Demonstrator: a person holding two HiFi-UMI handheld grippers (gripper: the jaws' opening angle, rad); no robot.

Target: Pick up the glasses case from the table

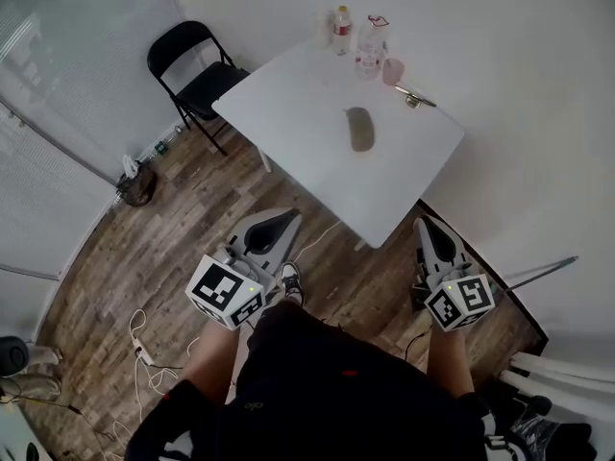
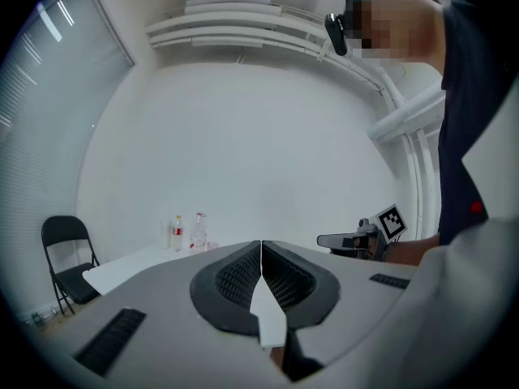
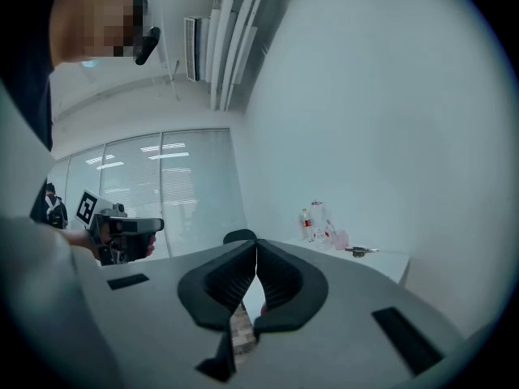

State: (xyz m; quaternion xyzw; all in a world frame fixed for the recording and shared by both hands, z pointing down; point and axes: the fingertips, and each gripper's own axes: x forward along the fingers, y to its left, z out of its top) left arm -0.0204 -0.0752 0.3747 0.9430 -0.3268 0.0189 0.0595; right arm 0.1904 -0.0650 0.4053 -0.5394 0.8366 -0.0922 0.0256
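Observation:
The grey oval glasses case [image 1: 359, 128] lies near the middle of the white table [image 1: 288, 89] in the head view. My left gripper [image 1: 288, 217] is held level short of the table's near edge, shut and empty. On the right, my right gripper [image 1: 425, 223] hovers beside the table's near corner, also shut with nothing in it. In the left gripper view the left gripper [image 2: 261, 243] shows its jaws touching at the tips, with the right gripper [image 2: 350, 240] off to its side. The right gripper [image 3: 256, 245] in its own view has its jaws meeting at the tips.
Two bottles [image 1: 342, 29] and a pink cup [image 1: 393, 71] stand at the table's far edge, with a small metal object [image 1: 415, 97] close by. A black folding chair [image 1: 197, 75] stands left of the table. Cables [image 1: 144, 349] lie on the wood floor. White walls close in behind.

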